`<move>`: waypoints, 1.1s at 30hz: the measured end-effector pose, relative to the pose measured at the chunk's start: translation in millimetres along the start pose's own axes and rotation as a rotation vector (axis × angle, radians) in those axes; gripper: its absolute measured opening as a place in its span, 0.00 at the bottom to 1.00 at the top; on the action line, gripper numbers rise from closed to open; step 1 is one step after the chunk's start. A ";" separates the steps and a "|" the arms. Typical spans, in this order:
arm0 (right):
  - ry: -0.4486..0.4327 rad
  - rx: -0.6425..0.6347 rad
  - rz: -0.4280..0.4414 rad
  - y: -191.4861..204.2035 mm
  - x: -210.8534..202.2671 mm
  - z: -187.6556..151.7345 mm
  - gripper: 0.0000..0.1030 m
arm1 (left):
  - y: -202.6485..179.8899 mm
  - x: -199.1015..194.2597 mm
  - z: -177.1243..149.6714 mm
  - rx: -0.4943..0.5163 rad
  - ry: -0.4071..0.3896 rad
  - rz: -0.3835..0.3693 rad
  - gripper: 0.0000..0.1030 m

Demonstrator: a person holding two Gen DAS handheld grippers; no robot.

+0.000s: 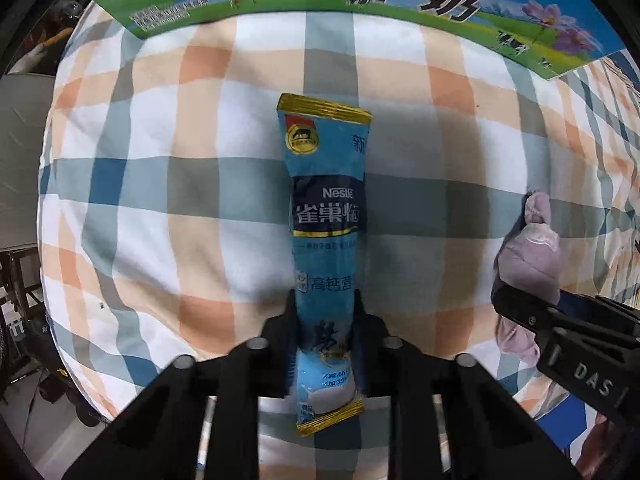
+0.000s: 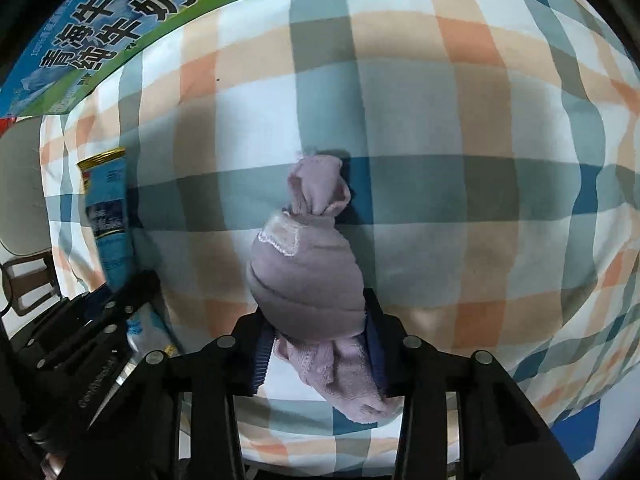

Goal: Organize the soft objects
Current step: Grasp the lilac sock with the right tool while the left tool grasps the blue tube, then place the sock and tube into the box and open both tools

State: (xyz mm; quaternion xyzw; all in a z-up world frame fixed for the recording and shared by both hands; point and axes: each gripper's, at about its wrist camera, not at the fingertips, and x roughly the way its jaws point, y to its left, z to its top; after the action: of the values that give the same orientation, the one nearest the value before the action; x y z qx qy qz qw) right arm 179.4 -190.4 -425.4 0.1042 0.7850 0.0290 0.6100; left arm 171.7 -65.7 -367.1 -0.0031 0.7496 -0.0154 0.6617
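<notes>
The checked cloth [image 1: 200, 184] covers the whole counter, and everything here sits relative to it. At its far edge stands the milk carton [image 1: 360, 4], the biggest thing and probably where both items belong.

Your left tongs [image 1: 325, 312] are pinching the blue milk-powder sachet [image 1: 326, 208] low down, so most of its length sticks out forward above the cloth. That long free end could sag or swing, and the slick film could slide out of the grip if you tilt fast.

Your right tongs [image 2: 320, 320] are pinching the rolled lilac sock [image 2: 308, 276] near its loose end, above the middle of the cloth. The soft bundle may unroll or squeeze out.

The 2 tongs are close, so crossing paths risks a knock.
</notes>
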 end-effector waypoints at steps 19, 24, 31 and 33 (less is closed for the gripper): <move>-0.136 -0.132 0.140 13.4 -134.1 -30.2 0.37 | 21.7 -147.4 -19.1 0.000 -0.233 -0.109 0.14; -0.210 -0.184 0.179 40.2 -185.8 -28.2 0.37 | 21.1 -186.8 9.6 0.018 -0.298 -0.129 0.14; -0.288 -0.192 0.201 83.7 -232.3 20.6 0.37 | 36.3 -216.0 74.0 0.019 -0.348 -0.130 0.15; -0.300 -0.183 0.195 96.5 -238.6 41.7 0.37 | 42.1 -220.5 95.4 0.023 -0.343 -0.120 0.15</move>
State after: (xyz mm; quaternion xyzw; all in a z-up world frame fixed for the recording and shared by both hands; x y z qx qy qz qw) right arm 287.8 -147.0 -192.3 0.1269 0.6654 0.1433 0.7215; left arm 294.4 -20.0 -161.3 -0.0426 0.6239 -0.0628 0.7778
